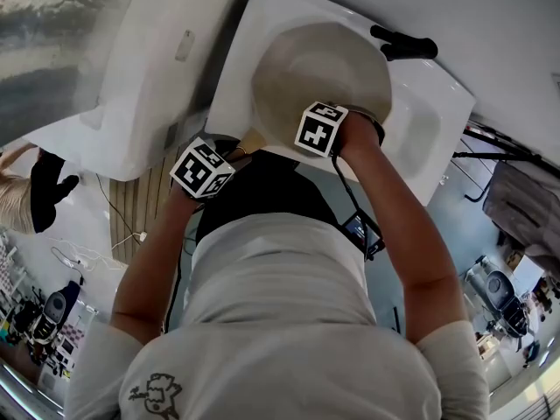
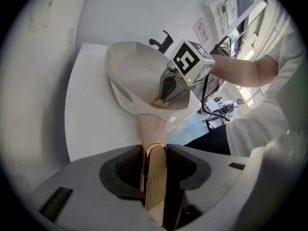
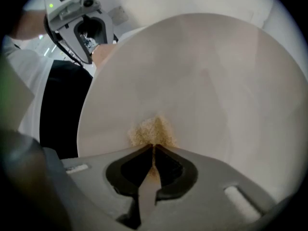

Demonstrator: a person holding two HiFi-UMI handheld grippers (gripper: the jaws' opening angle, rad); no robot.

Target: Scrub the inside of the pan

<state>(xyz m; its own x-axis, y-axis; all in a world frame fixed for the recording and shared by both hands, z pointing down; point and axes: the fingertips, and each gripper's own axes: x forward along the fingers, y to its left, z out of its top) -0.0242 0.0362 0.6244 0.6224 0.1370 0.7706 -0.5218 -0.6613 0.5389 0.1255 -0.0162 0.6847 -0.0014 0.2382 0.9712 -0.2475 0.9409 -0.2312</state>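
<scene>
Inside the pan, right tool pinches a grainy scrubber (tan); left tool clamps its wooden handle.

No legible text; wall sign too small to read.

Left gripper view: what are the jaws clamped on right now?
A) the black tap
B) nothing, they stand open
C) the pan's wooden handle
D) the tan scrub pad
C: the left gripper is closed on the wooden handle of the pan, while the tan scrub pad sits in the right gripper against the pan's inside.
</scene>
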